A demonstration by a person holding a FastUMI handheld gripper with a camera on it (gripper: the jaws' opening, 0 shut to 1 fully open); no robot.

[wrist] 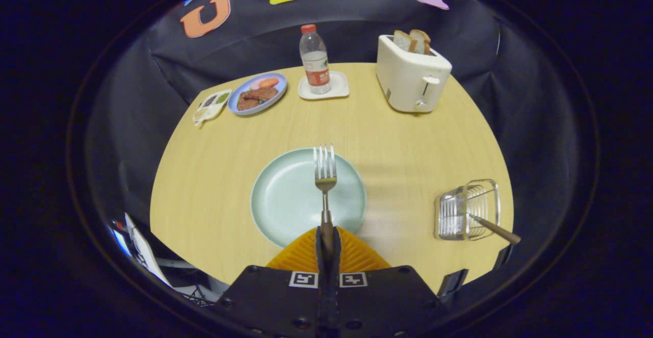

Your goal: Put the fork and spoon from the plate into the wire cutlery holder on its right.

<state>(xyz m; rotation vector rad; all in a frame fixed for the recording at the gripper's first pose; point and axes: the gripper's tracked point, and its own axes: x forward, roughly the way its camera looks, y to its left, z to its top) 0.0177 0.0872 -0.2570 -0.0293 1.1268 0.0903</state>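
My gripper (pixel 326 238) is shut on the handle of a metal fork (pixel 325 175), whose tines point away from me above the pale green plate (pixel 285 200). The fork looks lifted clear of the plate, which holds nothing else. To the right, near the table's edge, stands the wire cutlery holder (pixel 467 209). A wooden-handled utensil (pixel 495 230), the spoon as far as I can tell, leans in it with its handle sticking out to the right.
Across the round wooden table (pixel 408 144) stand a white toaster (pixel 412 75) with two bread slices, a water bottle (pixel 315 58) on a white coaster, a blue plate of food (pixel 257 95) and a small sauce tray (pixel 211 104).
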